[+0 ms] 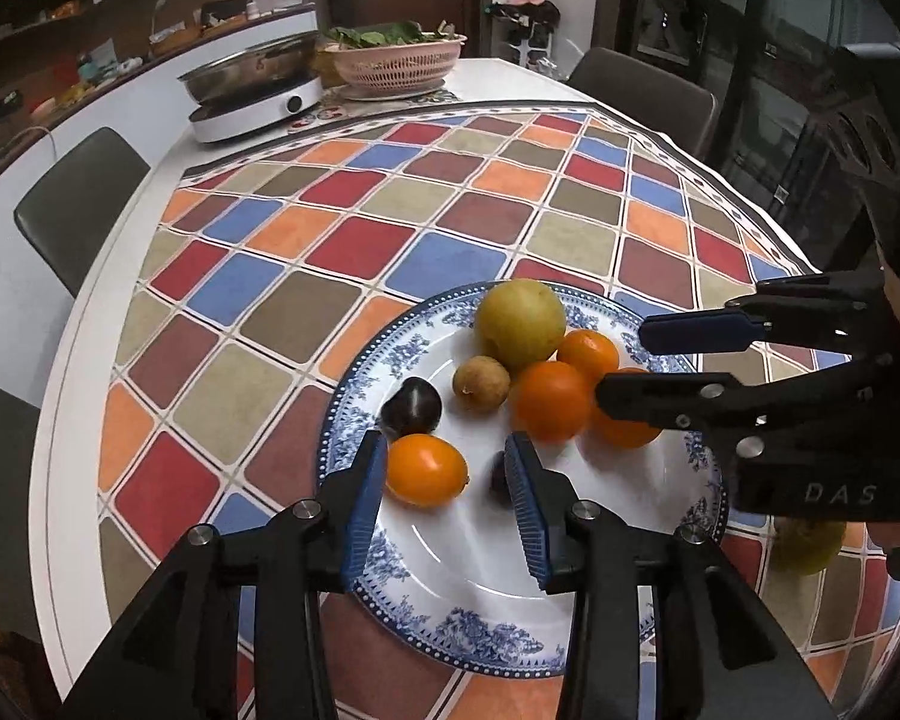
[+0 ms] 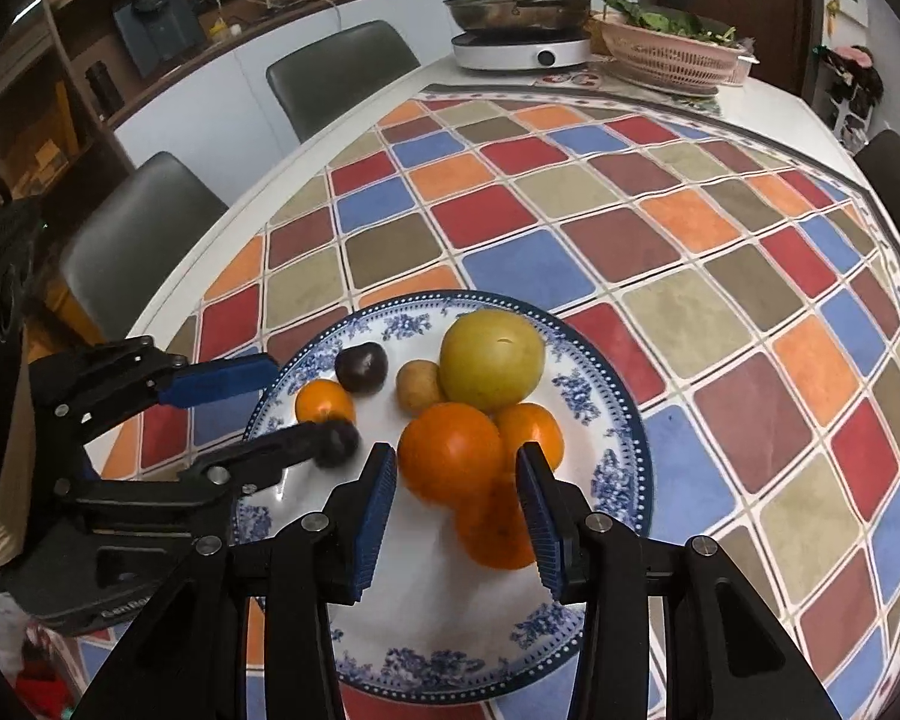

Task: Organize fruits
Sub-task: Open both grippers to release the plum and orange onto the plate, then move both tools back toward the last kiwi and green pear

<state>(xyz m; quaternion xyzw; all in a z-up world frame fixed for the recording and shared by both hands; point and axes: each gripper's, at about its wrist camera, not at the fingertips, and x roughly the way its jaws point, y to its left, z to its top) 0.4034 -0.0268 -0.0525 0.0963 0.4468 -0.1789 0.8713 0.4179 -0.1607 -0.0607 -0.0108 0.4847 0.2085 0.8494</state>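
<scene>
The left gripper (image 1: 447,462) stood open over the plate (image 1: 354,396), a yellow-orange fruit (image 1: 427,469) loose between its pads, so it should lift straight up to avoid rolling it. The right gripper (image 2: 457,468) straddled the oranges (image 2: 450,456); whether it gripped one I could not tell. Open tablecloth (image 2: 630,228) lay beyond the plate, but the two grippers were close together.

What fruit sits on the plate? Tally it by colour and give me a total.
Orange fruits: 4
Dark purple fruits: 2
Yellow-green fruit: 1
Small tan fruit: 1
Total on the plate: 8
</scene>
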